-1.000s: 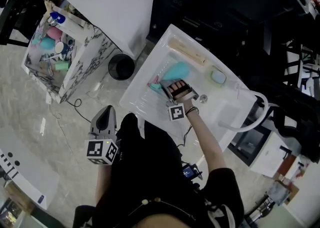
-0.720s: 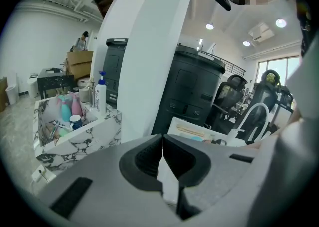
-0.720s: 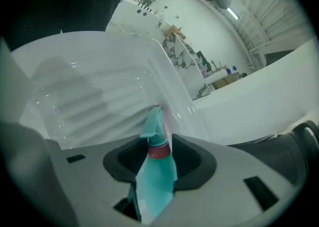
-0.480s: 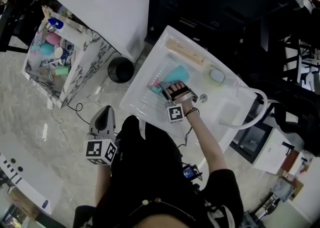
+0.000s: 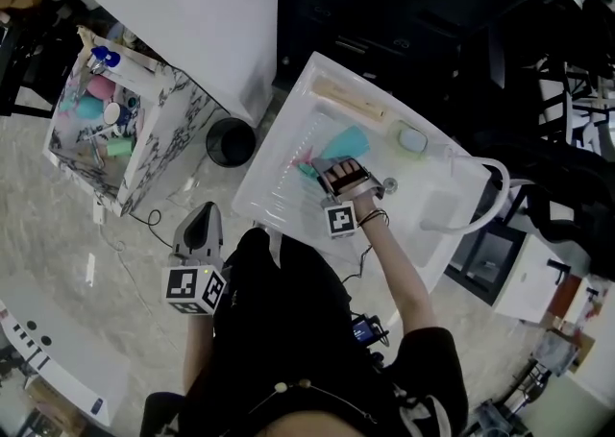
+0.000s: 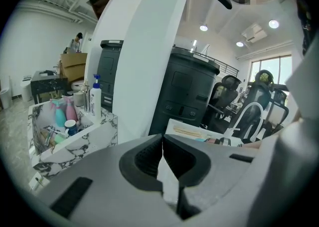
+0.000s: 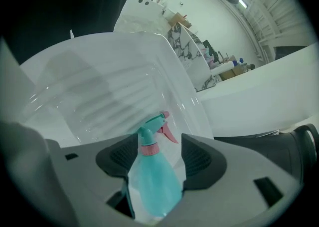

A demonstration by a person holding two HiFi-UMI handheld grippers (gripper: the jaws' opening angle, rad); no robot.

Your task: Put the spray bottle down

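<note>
A teal spray bottle (image 5: pixel 343 144) with a pink collar and trigger lies in the white basin (image 5: pixel 288 109), nozzle pointing away from me. My right gripper (image 5: pixel 334 166) reaches down over its body. In the right gripper view the bottle (image 7: pixel 152 176) lies between the pads of that gripper (image 7: pixel 158 155). The jaws are opening, and a gap shows beside the right pad (image 7: pixel 199 158). My left gripper (image 5: pixel 200 214) hangs low at my left side over the floor. In its own view the left gripper (image 6: pixel 162 138) has its pads touching, with nothing between them.
A marble-patterned shelf box (image 5: pixel 144 152) holding several bottles stands at the left, with a round black bin (image 5: pixel 231 142) beside it. A wooden stick (image 5: pixel 351 99), a pale green pad (image 5: pixel 413 140) and a drain (image 5: pixel 390 185) lie in the basin. A white hose (image 5: pixel 480 224) curves at its right.
The right gripper and the bottle stay at almost the same spot in the basin while the head view shifts slightly. The left gripper has not moved.
</note>
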